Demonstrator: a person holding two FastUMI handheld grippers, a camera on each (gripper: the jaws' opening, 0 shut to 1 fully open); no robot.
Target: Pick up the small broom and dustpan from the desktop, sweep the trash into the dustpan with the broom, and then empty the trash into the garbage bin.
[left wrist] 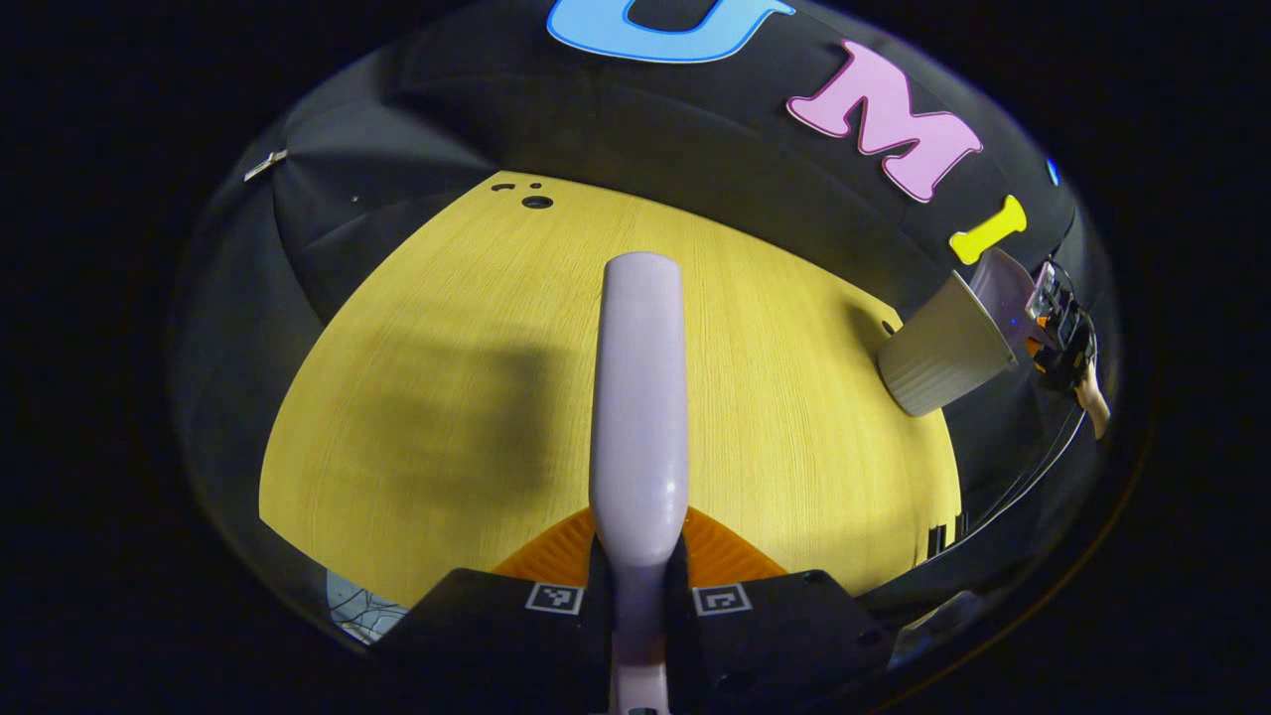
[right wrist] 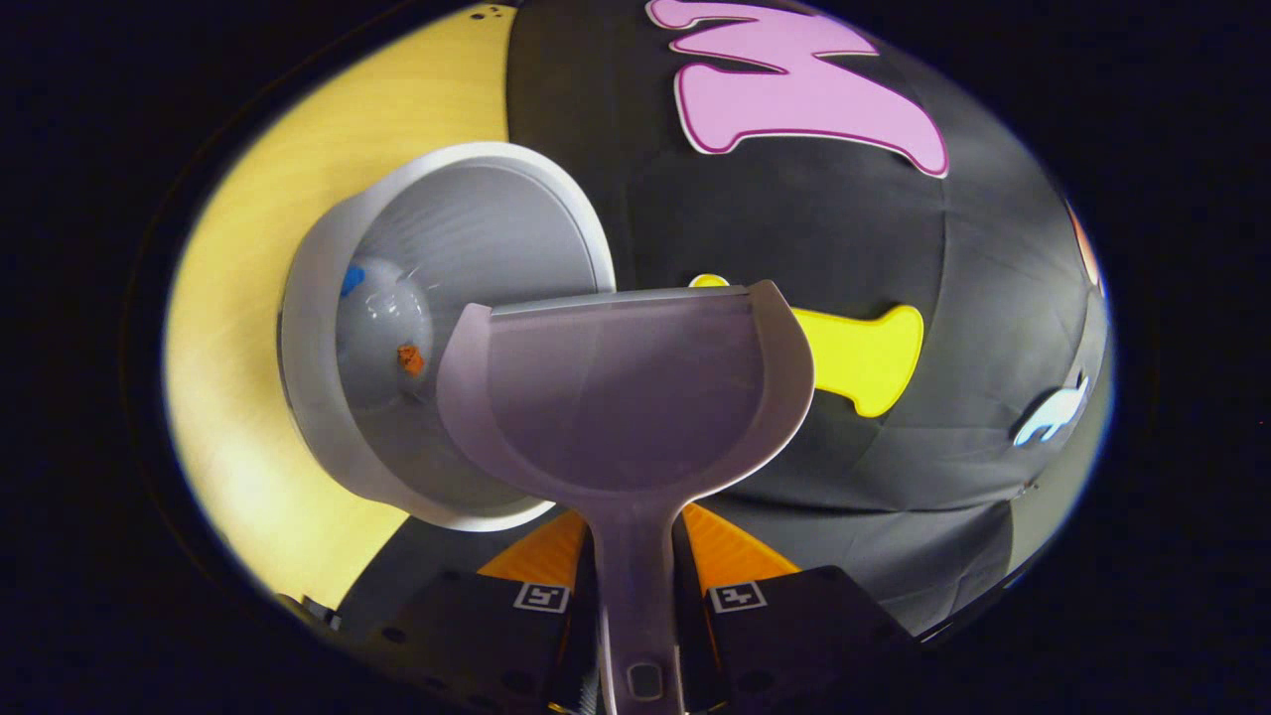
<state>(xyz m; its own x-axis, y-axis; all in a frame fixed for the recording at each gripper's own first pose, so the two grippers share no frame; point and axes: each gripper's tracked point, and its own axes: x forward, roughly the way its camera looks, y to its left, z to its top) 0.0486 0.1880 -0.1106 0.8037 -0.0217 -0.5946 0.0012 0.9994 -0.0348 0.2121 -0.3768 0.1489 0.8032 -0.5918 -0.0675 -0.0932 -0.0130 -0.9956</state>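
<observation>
My left gripper (left wrist: 638, 556) is shut on the pale lilac small broom (left wrist: 640, 397), which sticks straight out over the yellow desktop (left wrist: 427, 397); its bristles are hidden. My right gripper (right wrist: 635, 556) is shut on the handle of the lilac dustpan (right wrist: 626, 387). The pan is held tilted at the mouth of the white ribbed garbage bin (right wrist: 328, 397) and looks bare inside. An orange scrap (right wrist: 410, 359) and a blue bit (right wrist: 352, 279) lie in the bin. In the left gripper view the bin (left wrist: 943, 357) stands at the desktop's right edge, with the dustpan (left wrist: 1003, 288) and the right gripper (left wrist: 1058, 333) above it.
Small dark holes (left wrist: 536, 202) mark the desktop's far left corner. The black cloth wall (left wrist: 645, 129) closes off the back and sides. A shadow falls on the desktop left of the broom. A cable (left wrist: 1033, 477) runs down below the bin.
</observation>
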